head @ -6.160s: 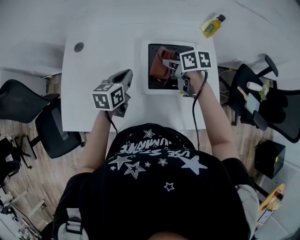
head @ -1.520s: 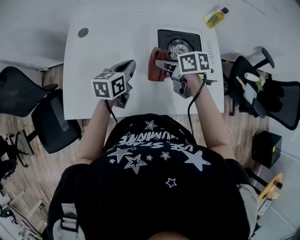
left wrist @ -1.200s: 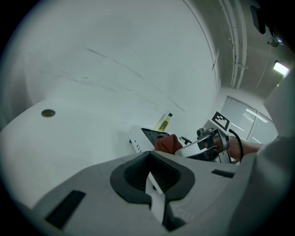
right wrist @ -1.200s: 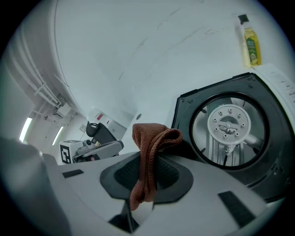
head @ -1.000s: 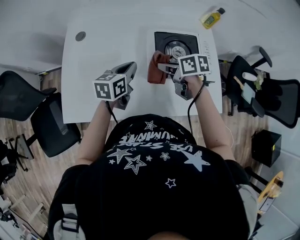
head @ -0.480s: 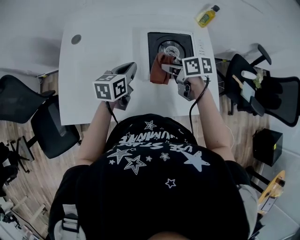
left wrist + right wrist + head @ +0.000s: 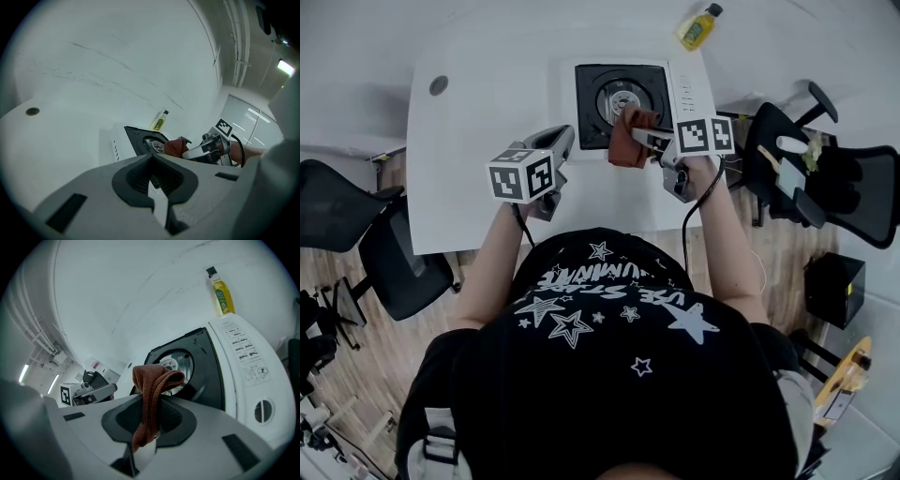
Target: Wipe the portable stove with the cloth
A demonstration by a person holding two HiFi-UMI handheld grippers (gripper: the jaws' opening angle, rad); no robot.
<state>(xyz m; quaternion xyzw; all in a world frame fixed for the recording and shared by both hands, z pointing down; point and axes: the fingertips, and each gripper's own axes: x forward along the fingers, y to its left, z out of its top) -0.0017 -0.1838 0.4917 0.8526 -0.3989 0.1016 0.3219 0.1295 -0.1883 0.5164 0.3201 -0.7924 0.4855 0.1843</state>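
Observation:
The portable stove point(image 7: 649, 77) is white with a black top and a round burner point(image 7: 617, 98); it stands at the table's far side. A rust-brown cloth point(image 7: 630, 141) hangs over the front right part of the black top, with my right gripper point(image 7: 649, 142) shut on it. In the right gripper view the cloth point(image 7: 152, 390) droops folded out of the right gripper point(image 7: 151, 430), in front of the burner point(image 7: 177, 364). My left gripper point(image 7: 555, 150) hovers over the bare table left of the stove; in its own view the left gripper point(image 7: 152, 186) is shut and holds nothing.
A yellow oil bottle point(image 7: 697, 26) lies beyond the stove's far right corner. A round grommet point(image 7: 439, 85) marks the white table point(image 7: 478, 122) at far left. Black office chairs stand to the left point(image 7: 337, 202) and right point(image 7: 825, 178) of the table.
My right gripper has carried the cloth rightward, from the stove's front left corner to the front right of the black top. The left gripper has held its place.

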